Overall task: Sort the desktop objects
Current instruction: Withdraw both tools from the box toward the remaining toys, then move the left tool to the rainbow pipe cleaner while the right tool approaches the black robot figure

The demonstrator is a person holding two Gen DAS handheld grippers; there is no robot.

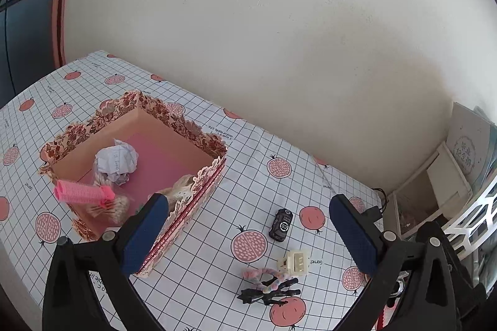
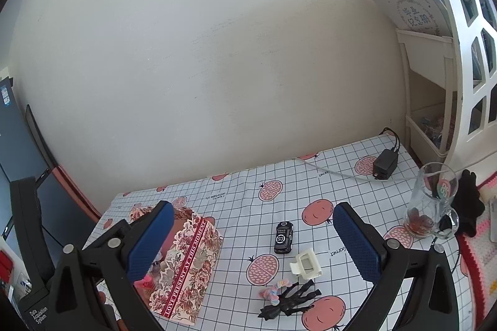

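Observation:
A floral pink box (image 1: pixel 186 126) (image 2: pixel 189 262) stands on the left of the table. Inside it lie a crumpled paper ball (image 1: pixel 116 160), a pink hair roller (image 1: pixel 84 192) and some beige items. To its right on the cloth lie a small black toy car (image 1: pixel 281 224) (image 2: pixel 283 237), a cream hair claw (image 1: pixel 295 262) (image 2: pixel 306 264), a pastel scrunchie (image 1: pixel 267 278) (image 2: pixel 275 290) and a black figurine (image 1: pixel 270 293) (image 2: pixel 289 304). My left gripper (image 1: pixel 248 234) is open and empty, above the box's near corner. My right gripper (image 2: pixel 253 241) is open and empty above the loose objects.
A pomegranate-patterned grid tablecloth (image 2: pixel 310 175) covers the table against a white wall. A black power adapter (image 2: pixel 385 164) with cable lies at the back right. A glass mug (image 2: pixel 431 203) stands at the right edge, near a white shelf unit (image 2: pixel 435 82). A dark monitor (image 2: pixel 18 150) is left.

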